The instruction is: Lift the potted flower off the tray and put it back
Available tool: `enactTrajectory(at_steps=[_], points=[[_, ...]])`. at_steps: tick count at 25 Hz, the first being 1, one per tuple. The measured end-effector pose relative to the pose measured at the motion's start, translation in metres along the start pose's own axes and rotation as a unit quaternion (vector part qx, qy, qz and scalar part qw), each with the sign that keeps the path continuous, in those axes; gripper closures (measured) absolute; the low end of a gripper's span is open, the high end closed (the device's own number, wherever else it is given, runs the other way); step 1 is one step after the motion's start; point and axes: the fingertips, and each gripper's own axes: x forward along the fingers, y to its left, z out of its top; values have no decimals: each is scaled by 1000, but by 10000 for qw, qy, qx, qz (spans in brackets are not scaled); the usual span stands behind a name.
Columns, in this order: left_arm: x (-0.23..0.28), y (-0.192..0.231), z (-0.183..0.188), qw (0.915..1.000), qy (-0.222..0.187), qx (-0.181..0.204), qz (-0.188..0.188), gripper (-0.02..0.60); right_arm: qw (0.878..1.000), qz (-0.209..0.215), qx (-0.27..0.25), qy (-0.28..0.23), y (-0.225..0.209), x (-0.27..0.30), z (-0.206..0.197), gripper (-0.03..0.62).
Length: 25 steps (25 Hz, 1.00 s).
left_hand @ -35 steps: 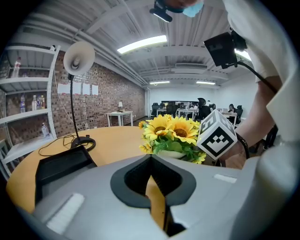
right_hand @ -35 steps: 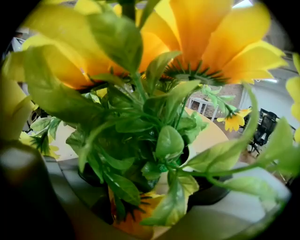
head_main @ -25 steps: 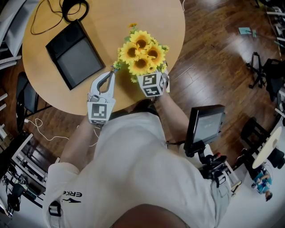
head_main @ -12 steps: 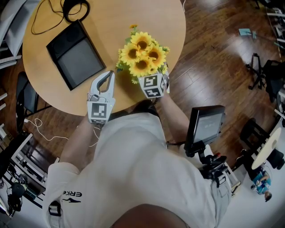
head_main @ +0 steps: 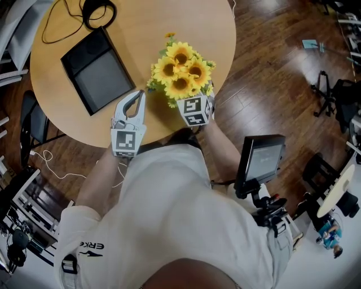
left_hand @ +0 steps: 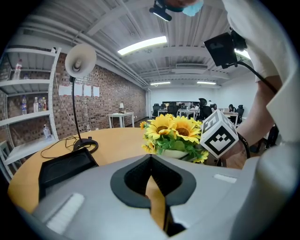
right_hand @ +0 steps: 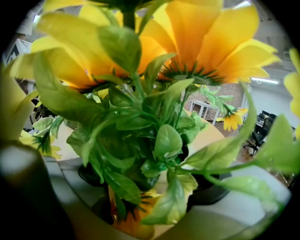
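Observation:
The potted flower [head_main: 180, 70], a bunch of yellow sunflowers in a white pot [left_hand: 174, 153], is near the round table's front edge, apart from the black tray [head_main: 93, 68]. My right gripper [head_main: 190, 100] comes in from below the blooms, its jaws spread wide around the pot, and its marker cube [head_main: 195, 109] shows beside the leaves. In the right gripper view, leaves and petals [right_hand: 140, 122] fill the space between the grey jaws, and the pads are hidden. My left gripper [head_main: 135, 96] rests at the table edge, shut and holding nothing, left of the flower [left_hand: 176, 131].
Headphones with a looping cable [head_main: 96, 11] lie behind the tray [left_hand: 65, 166]. A desk lamp [left_hand: 80, 61] stands at the table's far side. A small monitor on a stand [head_main: 259, 161] is at the person's right, over the wooden floor. A chair [head_main: 31, 121] is at the left.

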Motion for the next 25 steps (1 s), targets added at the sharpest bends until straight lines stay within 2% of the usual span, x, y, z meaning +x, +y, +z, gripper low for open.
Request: enactTrajectory(at_steps=[6, 12, 20, 25], points=[[0, -1, 0, 9998, -156, -24, 131, 580, 9998, 32, -140, -166, -4, -2, 11, 75], [-1, -2, -8, 9983, -383, -102, 438, 580, 9980, 157, -475, -395, -6, -3, 20, 75], [-30, 48, 5, 9933, -531, -248, 992, 580, 9924, 540, -904, -644, 24, 10, 85, 75], [-58, 73, 17, 9862, -627, -348, 1490, 580, 9828, 1022, -1274, -858, 56, 9, 130, 75]])
